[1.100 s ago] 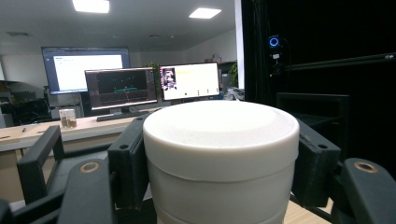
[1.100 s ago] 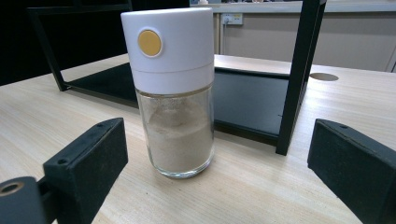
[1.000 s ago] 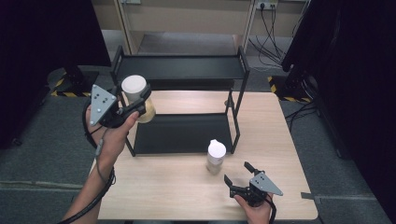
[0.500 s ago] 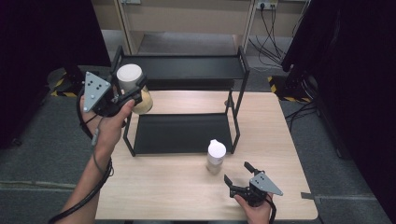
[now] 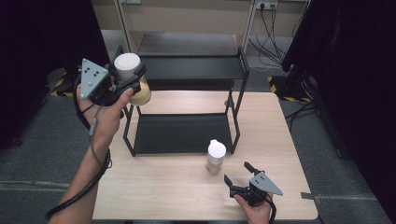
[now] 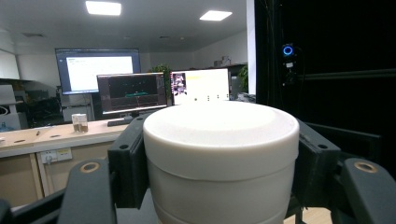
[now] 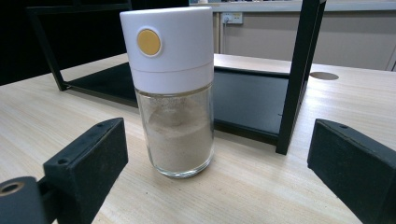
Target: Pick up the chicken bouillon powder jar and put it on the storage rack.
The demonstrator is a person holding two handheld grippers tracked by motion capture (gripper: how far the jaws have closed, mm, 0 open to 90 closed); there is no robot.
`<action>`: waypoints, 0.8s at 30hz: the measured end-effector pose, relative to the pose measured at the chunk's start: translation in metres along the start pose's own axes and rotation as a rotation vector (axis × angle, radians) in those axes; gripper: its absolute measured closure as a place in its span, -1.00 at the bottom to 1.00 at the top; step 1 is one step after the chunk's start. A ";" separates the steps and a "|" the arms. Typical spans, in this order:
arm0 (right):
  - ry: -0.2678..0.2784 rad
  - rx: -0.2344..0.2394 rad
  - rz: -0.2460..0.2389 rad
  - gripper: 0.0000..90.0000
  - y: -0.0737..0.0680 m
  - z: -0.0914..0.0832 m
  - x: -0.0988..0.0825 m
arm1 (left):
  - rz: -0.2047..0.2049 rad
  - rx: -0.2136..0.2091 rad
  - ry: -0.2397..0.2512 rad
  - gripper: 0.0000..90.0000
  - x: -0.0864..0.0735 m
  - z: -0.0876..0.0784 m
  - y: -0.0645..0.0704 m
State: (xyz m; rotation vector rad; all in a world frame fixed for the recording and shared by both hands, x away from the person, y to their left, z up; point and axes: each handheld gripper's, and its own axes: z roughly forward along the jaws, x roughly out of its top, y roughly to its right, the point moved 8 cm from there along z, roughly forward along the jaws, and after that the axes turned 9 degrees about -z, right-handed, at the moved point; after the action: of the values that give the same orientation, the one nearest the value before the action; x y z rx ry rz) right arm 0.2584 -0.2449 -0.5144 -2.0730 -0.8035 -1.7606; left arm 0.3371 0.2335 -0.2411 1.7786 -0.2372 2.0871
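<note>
My left gripper (image 5: pixel 125 83) is shut on a white-lidded jar (image 5: pixel 132 79) with a pale yellow fill, held in the air beside the left end of the black rack's top shelf (image 5: pixel 191 67). In the left gripper view the jar's white lid (image 6: pixel 220 140) sits between both black pads (image 6: pixel 128 161). A second jar (image 5: pixel 215 156), white cap over glass with beige powder, stands on the table in front of the rack. My right gripper (image 5: pixel 240 174) rests near the table's front edge, open, pointing at that jar. In the right gripper view the jar (image 7: pixel 173 88) stands beyond the spread jaws, untouched.
The two-tier black rack has a lower tray (image 5: pixel 182 133) on the wooden table (image 5: pixel 154 186) and thin posts (image 7: pixel 299 70) at the corners. A wooden cabinet (image 5: pixel 187 28) stands behind the table, with cables on the floor at the back right.
My left gripper has lifted the jar upward and slightly back, from table level beside the rack to the height of the top shelf. The right gripper has stayed put.
</note>
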 end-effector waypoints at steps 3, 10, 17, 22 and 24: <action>0.000 0.000 0.001 -0.88 0.000 0.000 0.000 | -0.002 0.007 0.002 -0.26 0.004 0.002 0.000; 0.000 0.000 0.000 -0.88 0.000 0.000 0.000 | -0.002 0.019 0.002 -0.25 0.010 0.008 -0.002; -0.001 0.000 0.000 -0.88 0.000 0.000 0.000 | 0.001 0.044 0.006 -0.25 0.015 0.016 -0.006; -0.002 -0.001 -0.001 -0.88 0.000 0.000 0.000 | 0.006 0.063 0.007 -0.25 0.019 0.021 -0.007; -0.001 -0.001 -0.001 -0.88 0.000 0.000 0.000 | 0.009 0.070 0.004 -0.25 0.022 0.024 -0.008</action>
State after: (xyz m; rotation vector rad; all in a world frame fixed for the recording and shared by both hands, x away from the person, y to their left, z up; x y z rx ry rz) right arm 0.2583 -0.2448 -0.5144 -2.0744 -0.8045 -1.7611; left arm 0.3596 0.2356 -0.2166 1.8162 -0.1737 2.1298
